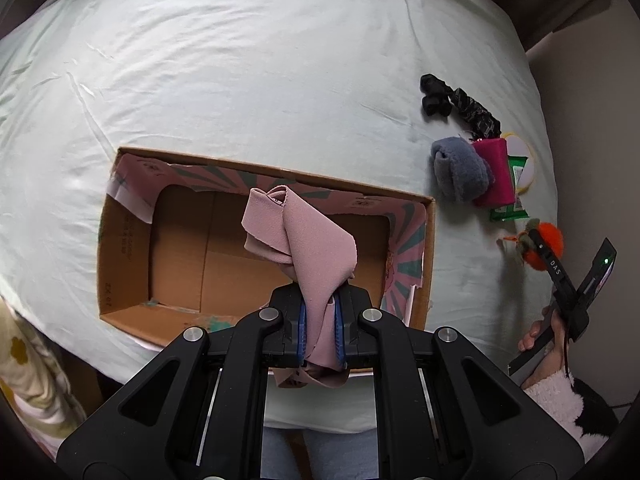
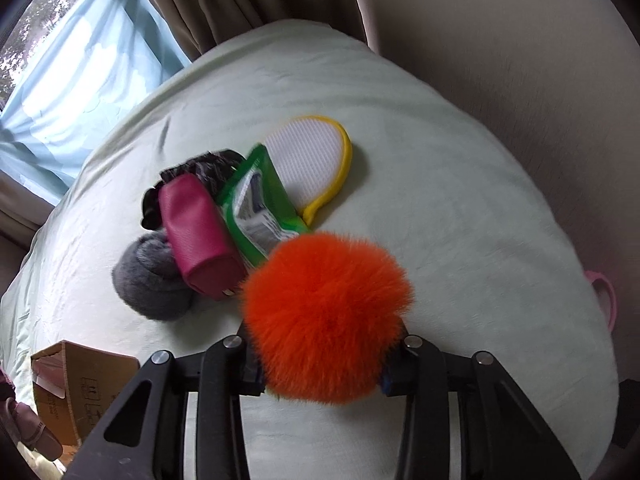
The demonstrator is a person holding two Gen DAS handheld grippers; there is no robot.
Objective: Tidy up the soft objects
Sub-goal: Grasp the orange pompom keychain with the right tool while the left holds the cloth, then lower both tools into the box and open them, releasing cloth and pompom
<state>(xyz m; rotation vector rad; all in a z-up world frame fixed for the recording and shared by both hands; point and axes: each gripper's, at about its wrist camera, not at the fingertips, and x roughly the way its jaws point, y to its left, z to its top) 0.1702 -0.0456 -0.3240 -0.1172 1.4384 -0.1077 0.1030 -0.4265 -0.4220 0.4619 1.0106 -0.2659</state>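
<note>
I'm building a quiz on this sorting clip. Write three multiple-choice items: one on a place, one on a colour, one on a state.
1. Where is the pink cloth?
A. lying flat on the bed
B. clamped in the left claw above the cardboard box
C. under the grey plush

2. What colour is the fluffy pom-pom between the right claw's fingers?
A. blue
B. white
C. orange

3. What state is the box interior in?
A. bare cardboard floor where it shows
B. packed full
C. closed with flaps

Answers:
1 B, the blue pads pinch the cloth and the box shows behind it.
2 C, the fur is bright orange in the right wrist view.
3 A, only brown cardboard shows inside, though the cloth hides part of it.
</note>
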